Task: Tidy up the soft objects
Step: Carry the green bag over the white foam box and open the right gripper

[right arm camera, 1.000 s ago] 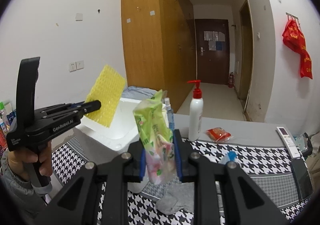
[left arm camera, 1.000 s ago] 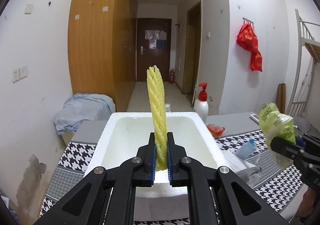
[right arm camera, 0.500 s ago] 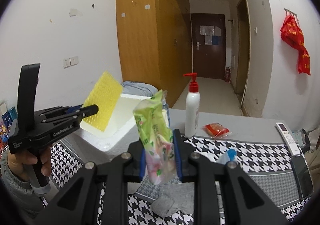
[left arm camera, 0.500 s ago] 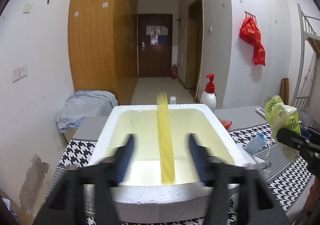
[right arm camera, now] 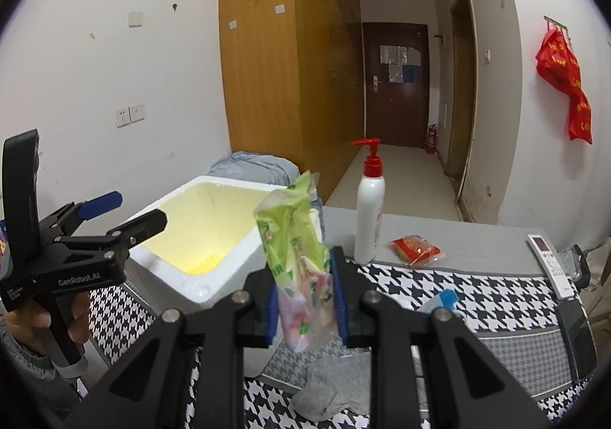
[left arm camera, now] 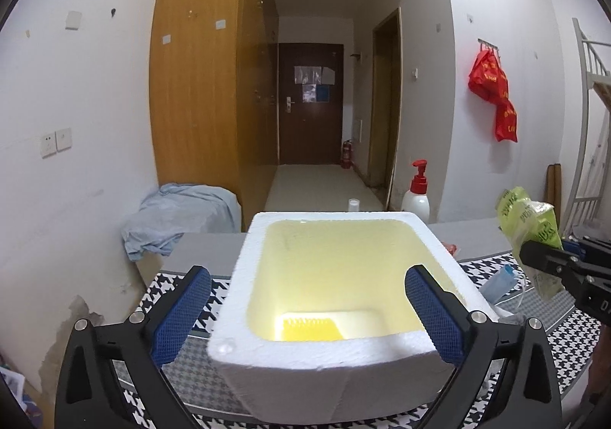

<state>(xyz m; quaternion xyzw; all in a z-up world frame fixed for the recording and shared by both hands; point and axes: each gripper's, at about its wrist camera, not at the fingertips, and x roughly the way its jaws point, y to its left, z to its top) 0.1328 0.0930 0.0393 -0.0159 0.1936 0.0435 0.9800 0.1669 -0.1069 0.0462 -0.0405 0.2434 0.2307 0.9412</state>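
**Left wrist view: sponge in box, pouch next**

Left wrist view: left tongs (left arm camera: 307,310) spread wide, empty, straddling near wall of white foam box (left arm camera: 332,354). Yellow waffle-textured sponge sheet (left arm camera: 308,328) lying flat on box floor, against near wall, directly below and between the pads.

Right wrist view: right tongs (right arm camera: 303,301) clamped on green-and-pink soft plastic pouch (right arm camera: 296,257), long axis upright, top tilted slightly left. Foam box (right arm camera: 214,272) ahead-left of pouch, open top up; right tongs nearer the pouch, left tongs (right arm camera: 124,209) parked over box's near-left corner, possibly in the way. Likely next move: carry pouch left and forward over rim, then release.

Still on black-and-white houndstooth counter (right arm camera: 496,299): grey crumpled cloth (right arm camera: 336,387), small red snack packet (right arm camera: 416,249), blue-and-white packet (right arm camera: 439,301). White pump bottle with red top (right arm camera: 368,215) hard, probably not for sorting.

Writing: "GenRobot.AI" readable on left tongs' body. Pouch print not legible.
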